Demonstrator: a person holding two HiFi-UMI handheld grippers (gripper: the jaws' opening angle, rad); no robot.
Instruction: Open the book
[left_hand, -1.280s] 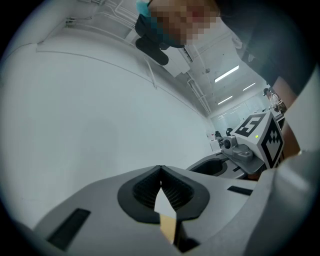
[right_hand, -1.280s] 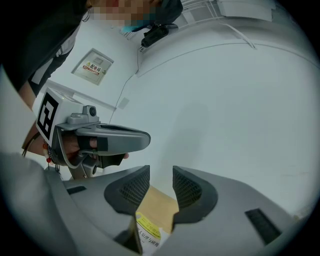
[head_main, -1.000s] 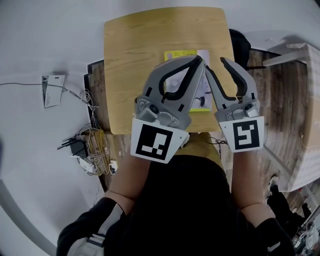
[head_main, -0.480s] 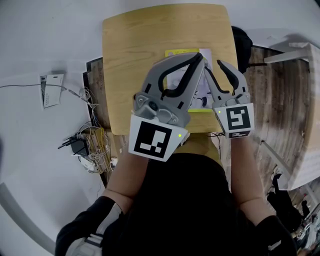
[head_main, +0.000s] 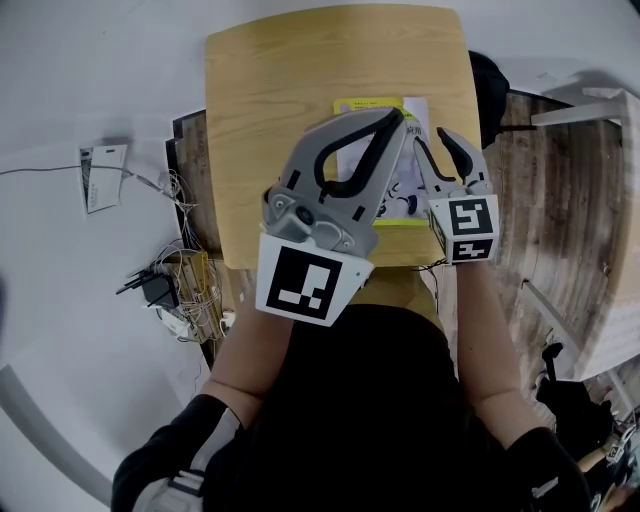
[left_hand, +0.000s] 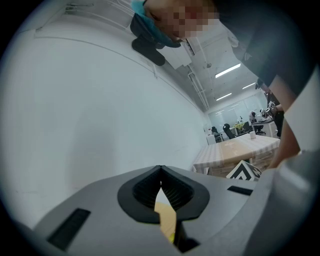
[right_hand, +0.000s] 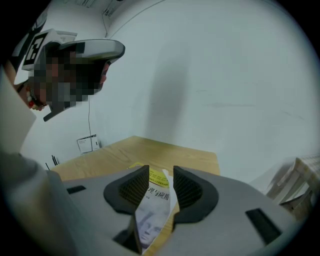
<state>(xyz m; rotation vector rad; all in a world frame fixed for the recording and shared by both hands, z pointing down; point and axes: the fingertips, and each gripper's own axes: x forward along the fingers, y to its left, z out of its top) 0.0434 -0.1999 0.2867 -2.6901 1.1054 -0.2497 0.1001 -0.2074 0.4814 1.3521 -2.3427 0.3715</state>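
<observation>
While it lies flat on the right half of the wooden table (head_main: 300, 90), the book (head_main: 368, 105) is closed, its yellow band at the far end and most of its cover hidden under the two grippers in the head view. The right gripper view shows that cover (right_hand: 152, 210) directly between the jaws: a yellow strip, a line of print and a grey picture, with a white edge along its right side that may be the page block or a slightly raised cover; the view is too foreshortened to say which.

The right gripper (head_main: 430, 142) hangs over the book's right edge. Its jaws (right_hand: 161, 172) stand a little apart, released, with the book showing through the gap, and neither ribbed pad is clearly pressed against it.

The left gripper (head_main: 397, 120) reaches across the book from the left, tips near its far end. Its jaws (left_hand: 160, 172) are clenched tip to tip on nothing, and only a sliver of table and yellow cover shows through the slot below the tips.

Beyond the table, on the pale floor to the left, lie a tangle of cables (head_main: 175, 290) and a white card (head_main: 100, 178).
</observation>
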